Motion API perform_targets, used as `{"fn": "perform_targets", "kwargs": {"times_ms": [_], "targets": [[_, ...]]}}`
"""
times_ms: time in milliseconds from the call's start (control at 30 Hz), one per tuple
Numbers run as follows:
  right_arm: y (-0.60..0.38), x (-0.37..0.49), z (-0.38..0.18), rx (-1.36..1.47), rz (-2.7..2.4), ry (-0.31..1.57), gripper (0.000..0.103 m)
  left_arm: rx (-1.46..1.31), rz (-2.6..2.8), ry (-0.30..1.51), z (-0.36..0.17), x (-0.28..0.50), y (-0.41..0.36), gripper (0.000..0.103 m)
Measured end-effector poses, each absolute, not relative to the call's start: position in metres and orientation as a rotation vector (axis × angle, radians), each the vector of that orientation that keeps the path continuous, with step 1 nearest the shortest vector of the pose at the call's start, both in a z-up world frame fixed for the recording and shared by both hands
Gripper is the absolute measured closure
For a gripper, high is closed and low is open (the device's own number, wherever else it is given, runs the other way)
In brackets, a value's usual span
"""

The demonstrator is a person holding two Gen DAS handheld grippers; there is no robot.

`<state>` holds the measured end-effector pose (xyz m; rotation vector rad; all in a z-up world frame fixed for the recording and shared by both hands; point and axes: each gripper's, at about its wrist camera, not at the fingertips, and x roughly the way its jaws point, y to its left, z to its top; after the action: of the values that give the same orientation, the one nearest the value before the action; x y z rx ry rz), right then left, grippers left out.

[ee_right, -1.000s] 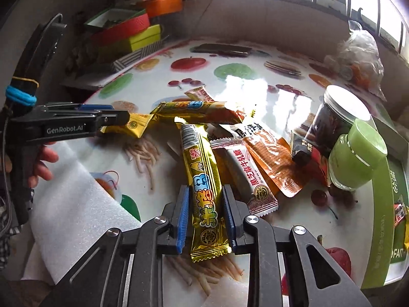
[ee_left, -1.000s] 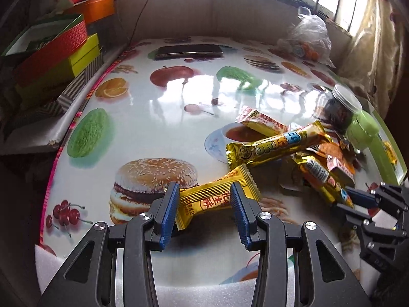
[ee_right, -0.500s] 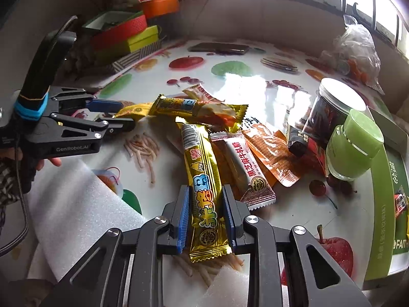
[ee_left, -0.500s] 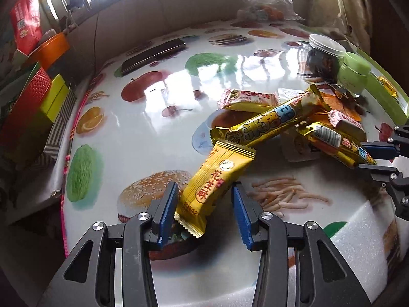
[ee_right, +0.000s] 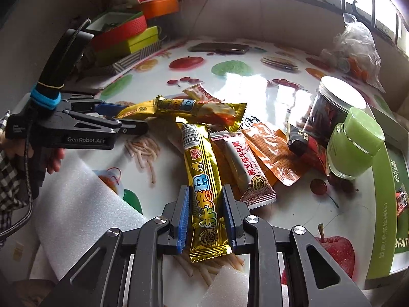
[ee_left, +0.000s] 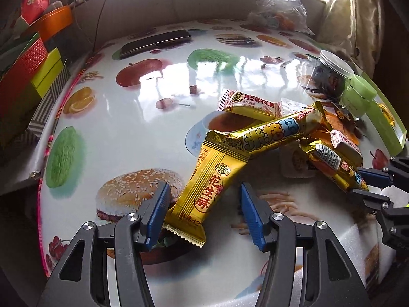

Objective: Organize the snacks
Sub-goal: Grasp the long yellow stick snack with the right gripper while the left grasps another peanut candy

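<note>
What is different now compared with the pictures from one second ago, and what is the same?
The left hand-held gripper has just been opening its jaws: the yellow peanut-crisp packet still lies between them, now lengthwise instead of crosswise, with a clear gap on the right side. Unchanged: the right hand-held gripper stays clamped on the long gold foil snack bar, and the snack pile and green jar kept their places.

Printed on yellow packet (ee_left: 213, 192): "花生酥". Beside it, on white-and-red wrapper (ee_left: 251, 105): "黑芝麻牛轧糖". Left of both, on black gripper body (ee_right: 76, 138): "GenRobot.AI".
</note>
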<state>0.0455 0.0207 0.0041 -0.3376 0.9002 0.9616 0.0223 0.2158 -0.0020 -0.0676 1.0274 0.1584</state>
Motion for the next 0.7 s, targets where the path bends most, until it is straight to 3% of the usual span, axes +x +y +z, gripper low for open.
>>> {"fn": "perform_targets", "kwargs": {"times_ms": [100,167,267,700], "targets": [[0.020,0.045,0.004,-0.337,0.961,0.899,0.079,-0.074,0.162,1.024,-0.002,0.021,0.214,0.048],[0.020,0.045,0.005,-0.336,0.960,0.895,0.080,-0.082,0.167,1.017,-0.001,0.020,0.213,0.066],[0.019,0.043,0.007,-0.337,0.958,0.891,0.080,-0.096,0.186,1.013,0.000,0.020,0.215,0.077],[0.013,0.031,0.021,-0.322,0.950,0.857,0.080,-0.145,0.196,0.981,0.007,0.001,0.201,0.079]]}}
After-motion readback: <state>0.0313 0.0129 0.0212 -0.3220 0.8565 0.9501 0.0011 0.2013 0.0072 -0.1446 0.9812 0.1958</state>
